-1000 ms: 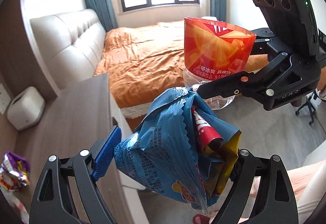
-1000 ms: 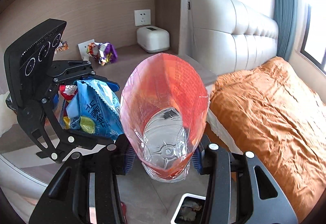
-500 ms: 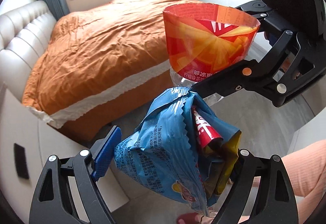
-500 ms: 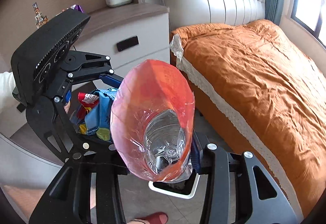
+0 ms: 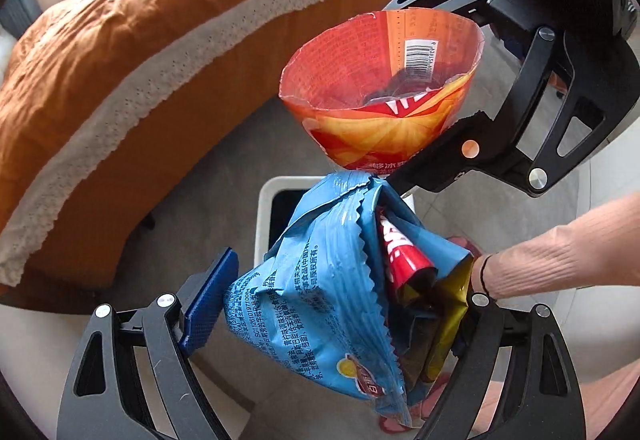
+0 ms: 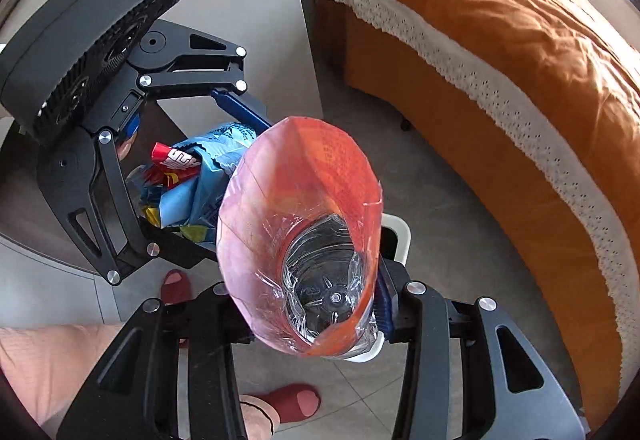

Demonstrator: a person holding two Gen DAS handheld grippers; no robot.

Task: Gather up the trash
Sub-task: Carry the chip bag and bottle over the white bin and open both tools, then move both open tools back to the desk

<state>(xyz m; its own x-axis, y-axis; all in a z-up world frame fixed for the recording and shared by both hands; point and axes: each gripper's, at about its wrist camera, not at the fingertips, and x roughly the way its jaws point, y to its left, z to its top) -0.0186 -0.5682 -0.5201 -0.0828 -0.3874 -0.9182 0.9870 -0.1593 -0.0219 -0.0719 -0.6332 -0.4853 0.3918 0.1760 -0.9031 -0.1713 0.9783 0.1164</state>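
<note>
My left gripper is shut on a bundle of snack wrappers: a blue chip bag with a red wrapper and a yellow one inside. It also shows in the right wrist view. My right gripper is shut on a crushed clear plastic bottle with a loose orange label sleeve; the bottle shows in the left wrist view. Both hang over a white trash bin on the floor; its rim shows in the right wrist view.
A bed with an orange cover and white lace trim stands beside the bin. A white nightstand is behind the left gripper. The person's red slippers are on the grey tile floor.
Both grippers have swung down and away from the nightstand top towards the floor. The white bin has come into view beneath them. Both still hold their trash.
</note>
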